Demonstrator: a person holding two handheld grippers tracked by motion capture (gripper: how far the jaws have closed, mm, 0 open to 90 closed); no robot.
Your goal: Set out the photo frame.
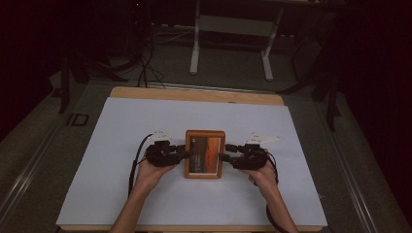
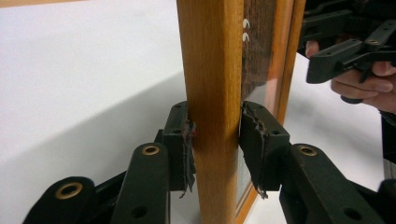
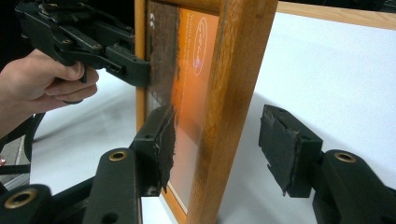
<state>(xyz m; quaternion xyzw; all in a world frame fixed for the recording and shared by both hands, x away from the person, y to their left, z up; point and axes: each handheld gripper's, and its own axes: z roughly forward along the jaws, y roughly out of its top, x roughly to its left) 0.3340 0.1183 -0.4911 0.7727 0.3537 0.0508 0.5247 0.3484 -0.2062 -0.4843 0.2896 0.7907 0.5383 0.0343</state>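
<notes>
Jaws first: your left gripper (image 2: pixel 215 140) is clamped on the frame's left rail, both pads pressed flat against the wood. Your right gripper (image 3: pixel 217 149) has its jaws spread around the right rail; the inner pad lies close to the glass side, the outer pad stands clearly off the wood with white sheet showing in the gap.

You have the frame (image 1: pixel 205 154) near the middle of the table (image 1: pixel 194 93), on the white sheet (image 1: pixel 121 126), between your two grippers. From above it looks flat or nearly so; whether its underside touches the sheet you cannot tell.

Your room is generous: open sheet runs ahead of the frame to the far wooden edge, and wide to both sides. Behind, your left hand (image 1: pixel 154 170) and right hand (image 1: pixel 262 174) sit close to the near edge of the sheet.

Dim light hurts you. The high view gives the picture as a dark-and-orange blur. In the right gripper view you see an orange print with a white oval mark, unreadable. Each gripper view cuts the frame off top and bottom. Beyond the table, a pale stand (image 1: pixel 233 34) and cables (image 1: pixel 143 63) fade into darkness.
</notes>
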